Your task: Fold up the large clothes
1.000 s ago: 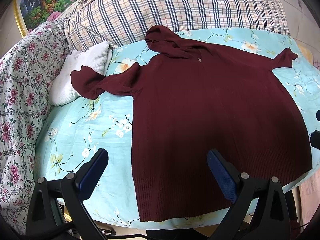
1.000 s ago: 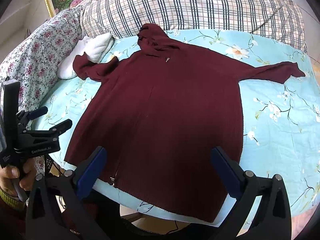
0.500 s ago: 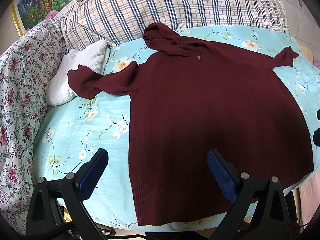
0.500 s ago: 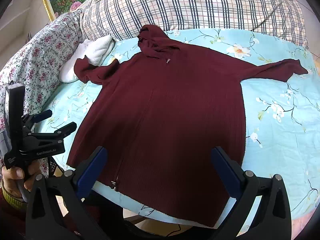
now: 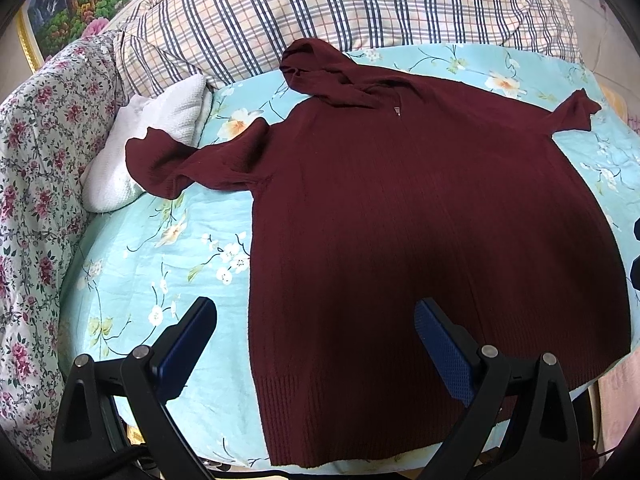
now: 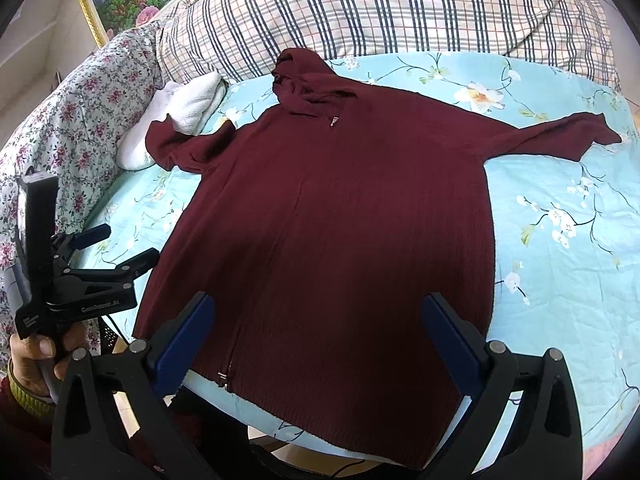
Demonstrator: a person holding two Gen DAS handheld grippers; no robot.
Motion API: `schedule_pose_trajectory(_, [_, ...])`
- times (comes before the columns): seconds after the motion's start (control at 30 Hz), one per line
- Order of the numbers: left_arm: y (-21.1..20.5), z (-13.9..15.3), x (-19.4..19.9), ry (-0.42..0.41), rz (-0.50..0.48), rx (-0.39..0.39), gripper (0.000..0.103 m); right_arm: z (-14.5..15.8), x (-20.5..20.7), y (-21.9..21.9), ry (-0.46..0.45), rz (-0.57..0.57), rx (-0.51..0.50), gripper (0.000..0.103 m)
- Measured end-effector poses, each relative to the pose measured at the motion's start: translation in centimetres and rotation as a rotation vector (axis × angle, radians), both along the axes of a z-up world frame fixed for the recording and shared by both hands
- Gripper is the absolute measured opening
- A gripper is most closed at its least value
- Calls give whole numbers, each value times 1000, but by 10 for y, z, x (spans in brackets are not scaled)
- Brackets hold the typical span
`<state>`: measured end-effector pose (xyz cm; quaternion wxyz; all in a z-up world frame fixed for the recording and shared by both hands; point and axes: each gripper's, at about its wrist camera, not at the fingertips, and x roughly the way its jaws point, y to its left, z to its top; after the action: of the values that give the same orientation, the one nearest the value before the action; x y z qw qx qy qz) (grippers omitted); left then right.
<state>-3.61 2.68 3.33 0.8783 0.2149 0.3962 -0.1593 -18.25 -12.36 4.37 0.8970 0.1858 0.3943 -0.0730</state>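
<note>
The dark red hooded sweater (image 6: 332, 216) lies spread flat, front up, on the blue flowered bedsheet (image 6: 560, 216), hood at the far end, hem at the near edge, sleeves out to left and right. I judge it a soft, fairly heavy knit that will sag and stretch, so I would take it at the ribbed hem corners or a sleeve cuff. My left gripper (image 5: 316, 332) and right gripper (image 6: 318, 320) both hover near the hem, fingers spread wide and holding nothing. A white towel (image 5: 132, 152) lies far left beside the plaid quilt (image 5: 340, 12).
</note>
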Motion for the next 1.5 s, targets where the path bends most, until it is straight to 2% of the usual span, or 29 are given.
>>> schedule_pose_trajectory(0.2, [-3,-7,14,61,-7,-49,99,-1,2,-10,-21,-25,33,93])
schedule_pose_trajectory(0.4, [-12,-12,32,99,-9,-68,99,0,-4,-63,-66,-144,75,81])
schedule_pose_trajectory(0.53, [-19,-16,46,120,-7,-74,99,2,-15,-123,-130,-260,126,80])
schedule_pose_trajectory(0.6, [-23,-19,54,140,-6,-82,99,3,-17,-158,-129,-326,156,79])
schedule_pose_trajectory(0.73, [-33,-27,71,187,-5,-99,99,0,-13,-231,-96,-455,153,69])
schedule_pose_trajectory(0.93, [-51,-35,100,215,-5,-107,99,2,4,-360,-110,-648,134,62])
schedule_pose_trajectory(1.0, [-59,-38,111,226,0,-104,99,-1,16,-402,-96,-708,113,62])
schedule_pose_trajectory(1.1, [-68,-44,125,232,8,-99,99,0,40,-449,-33,-752,27,62])
schedule_pose_trajectory(1.17, [-75,-50,135,240,13,-92,99,-7,53,-479,-33,-772,59,62])
schedule_pose_trajectory(1.3, [-85,-64,151,261,21,-79,99,-28,76,-531,48,-840,62,62])
schedule_pose_trajectory(1.4, [-90,-71,159,276,20,-79,99,-60,90,-558,193,-872,74,61])
schedule_pose_trajectory(1.43, [-91,-73,160,278,18,-81,99,-67,92,-562,197,-871,72,54])
schedule_pose_trajectory(1.47, [-91,-74,162,278,16,-84,99,-65,93,-562,181,-865,37,34])
schedule_pose_trajectory(1.5, [-90,-74,162,276,13,-87,99,-62,93,-561,165,-854,19,20])
